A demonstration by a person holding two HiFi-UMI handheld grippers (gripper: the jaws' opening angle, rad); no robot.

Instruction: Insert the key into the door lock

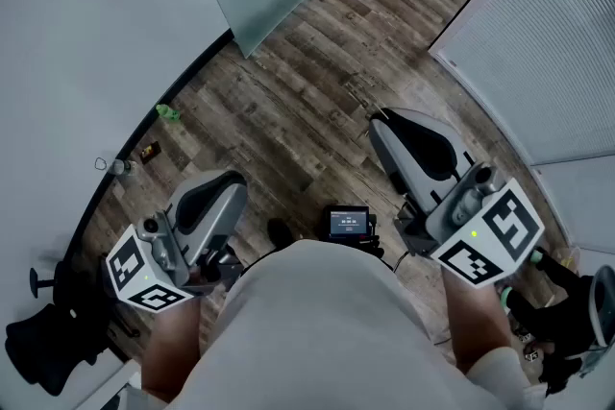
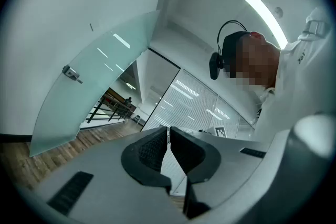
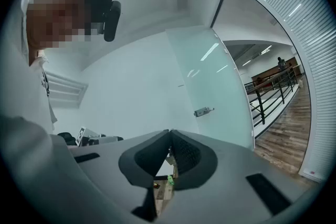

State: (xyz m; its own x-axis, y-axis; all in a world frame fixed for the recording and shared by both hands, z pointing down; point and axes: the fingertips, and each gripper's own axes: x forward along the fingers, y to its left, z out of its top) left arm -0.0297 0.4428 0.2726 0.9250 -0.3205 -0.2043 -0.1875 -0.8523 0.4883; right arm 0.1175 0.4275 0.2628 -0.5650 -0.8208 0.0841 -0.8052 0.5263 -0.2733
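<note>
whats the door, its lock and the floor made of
The door looks like frosted glass: pale green, translucent, with soft bright streaks reflected on it. The lock is probably metal, silvery with a dull shine, though it is too small to be sure. The floor is wood-look planks, with brown-grey grain in narrow boards. Whether it is real timber or laminate can't be told.

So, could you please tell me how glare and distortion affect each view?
Head view: even light, sharp floor, edges bowed. Left gripper view: fisheye with dark corners, a bright ceiling light, streaks on the glass door. Right gripper view: same fisheye, streaks on the door.
</note>
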